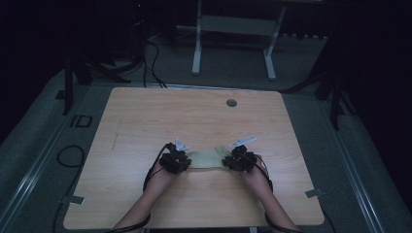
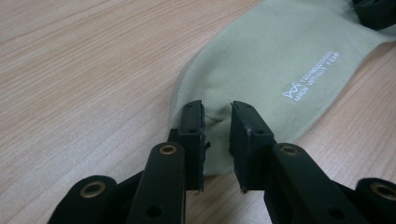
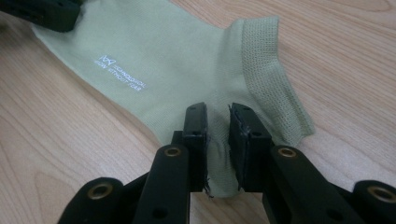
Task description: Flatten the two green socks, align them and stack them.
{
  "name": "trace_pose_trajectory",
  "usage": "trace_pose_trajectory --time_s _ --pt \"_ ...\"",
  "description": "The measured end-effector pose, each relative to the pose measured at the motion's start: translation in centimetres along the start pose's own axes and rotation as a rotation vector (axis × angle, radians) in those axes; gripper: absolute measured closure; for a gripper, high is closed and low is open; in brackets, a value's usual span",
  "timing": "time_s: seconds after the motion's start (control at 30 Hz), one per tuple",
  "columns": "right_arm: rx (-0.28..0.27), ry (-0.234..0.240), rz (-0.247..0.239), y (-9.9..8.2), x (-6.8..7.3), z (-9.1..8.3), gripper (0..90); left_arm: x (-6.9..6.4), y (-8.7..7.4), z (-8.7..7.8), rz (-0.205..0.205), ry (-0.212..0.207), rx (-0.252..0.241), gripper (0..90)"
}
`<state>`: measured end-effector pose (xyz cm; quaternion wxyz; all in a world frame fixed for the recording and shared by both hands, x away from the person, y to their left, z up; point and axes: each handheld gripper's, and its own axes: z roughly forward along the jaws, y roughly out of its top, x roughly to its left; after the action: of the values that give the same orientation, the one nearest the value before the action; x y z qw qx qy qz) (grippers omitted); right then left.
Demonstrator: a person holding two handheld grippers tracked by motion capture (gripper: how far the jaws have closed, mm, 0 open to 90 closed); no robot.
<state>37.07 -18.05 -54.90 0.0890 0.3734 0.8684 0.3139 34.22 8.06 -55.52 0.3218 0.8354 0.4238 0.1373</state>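
Both tongs, left (image 1: 179,160) and right (image 1: 236,159), pinch our pale green cotton sock (image 1: 206,158) by its ends, stretched between them, lower middle of the light wooden table (image 1: 145,116).

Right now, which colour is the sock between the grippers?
Pale green sock with small white lettering, best in the right gripper view.

High cam looks down on your table (image 1: 145,116); both gripper cams sit close, facing opposite ends of one sock (image 2: 261,60).

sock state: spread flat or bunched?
Spread flat. The sock lies stretched on the table between the left gripper and right gripper, each pinching one end.
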Motion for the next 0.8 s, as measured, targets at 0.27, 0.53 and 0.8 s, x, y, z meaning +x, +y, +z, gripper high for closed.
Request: trace_pose_trajectory --time_s 0.27,0.53,0.8 --pt "-0.012 0.022 -0.011 0.9 0.4 -1.0 65.9 -0.8 0.8 -1.7 0.004 -0.082 -0.097 50.4" --pt "-0.084 0.058 -0.08 1.4 1.9 -3.5 40.5 -2.2 0.9 -3.6 0.027 -0.133 -0.186 15.9" --pt "-0.108 0.124 -0.048 0.0 1.2 -3.8 14.3 -2.3 -1.0 -3.9 0.031 -0.151 -0.239 12.9"
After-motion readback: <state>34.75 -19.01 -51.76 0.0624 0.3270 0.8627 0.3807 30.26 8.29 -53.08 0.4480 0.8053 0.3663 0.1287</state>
